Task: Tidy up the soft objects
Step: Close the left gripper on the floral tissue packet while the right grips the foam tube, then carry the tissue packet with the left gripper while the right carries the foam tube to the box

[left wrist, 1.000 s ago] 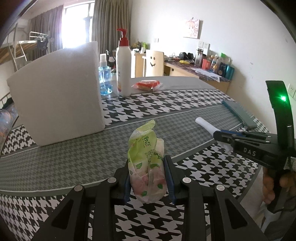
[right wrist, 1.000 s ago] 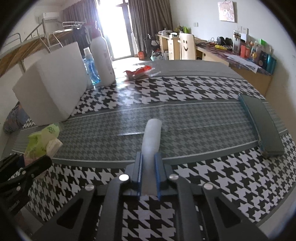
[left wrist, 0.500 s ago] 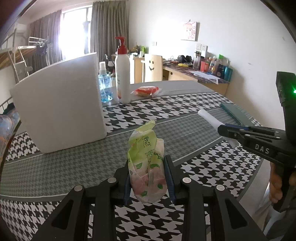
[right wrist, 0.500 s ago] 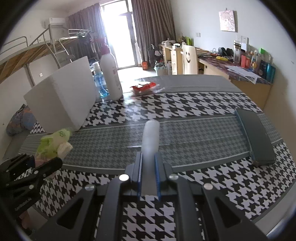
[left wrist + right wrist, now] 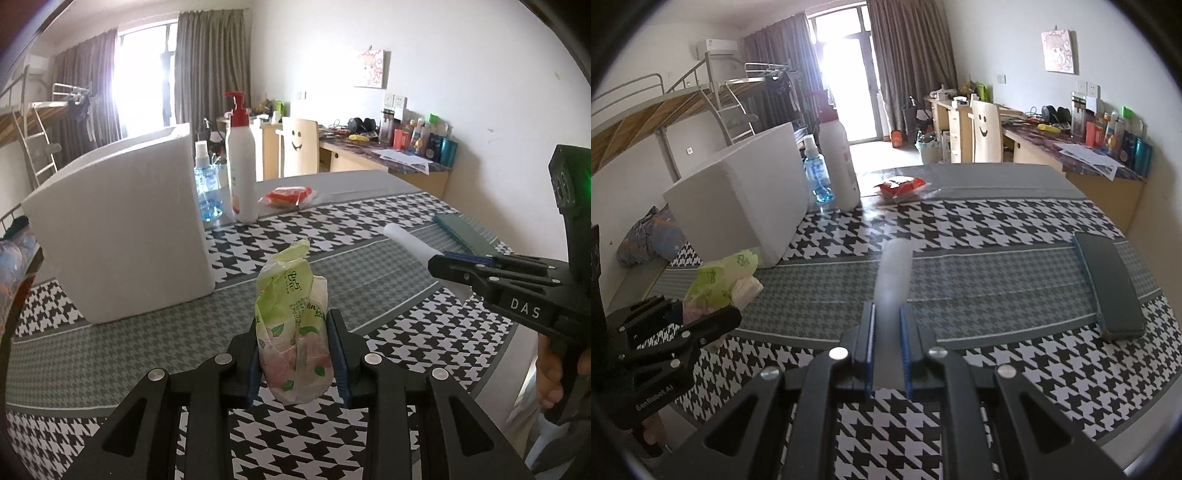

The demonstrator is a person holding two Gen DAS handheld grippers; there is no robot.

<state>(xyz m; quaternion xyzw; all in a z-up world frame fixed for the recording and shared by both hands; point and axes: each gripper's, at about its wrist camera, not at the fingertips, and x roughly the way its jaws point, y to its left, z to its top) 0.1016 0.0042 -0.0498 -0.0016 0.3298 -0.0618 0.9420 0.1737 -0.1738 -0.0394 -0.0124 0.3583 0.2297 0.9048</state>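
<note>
My left gripper (image 5: pixel 295 354) is shut on a green and pink tissue pack (image 5: pixel 291 314), held upright above the near edge of the houndstooth table (image 5: pixel 110 354). The same tissue pack (image 5: pixel 720 280) and left gripper (image 5: pixel 683 332) show at the lower left of the right wrist view. My right gripper (image 5: pixel 886 343) is shut on a white soft tube (image 5: pixel 894 273) that sticks out forward over the table. In the left wrist view that white tube (image 5: pixel 406 240) pokes out of the right gripper (image 5: pixel 454 271) at the right. A white foam box (image 5: pixel 118 229) stands at the left.
Behind the box stand a white pump bottle (image 5: pixel 242 162) and a small blue spray bottle (image 5: pixel 207 184). A red snack packet (image 5: pixel 288 194) lies further back. A dark green flat case (image 5: pixel 1108 284) lies at the table's right side. A person's hand (image 5: pixel 554 373) grips the right handle.
Both grippers have risen a little with their loads, so the table looks lower and more of the room shows. The grips are unchanged.
</note>
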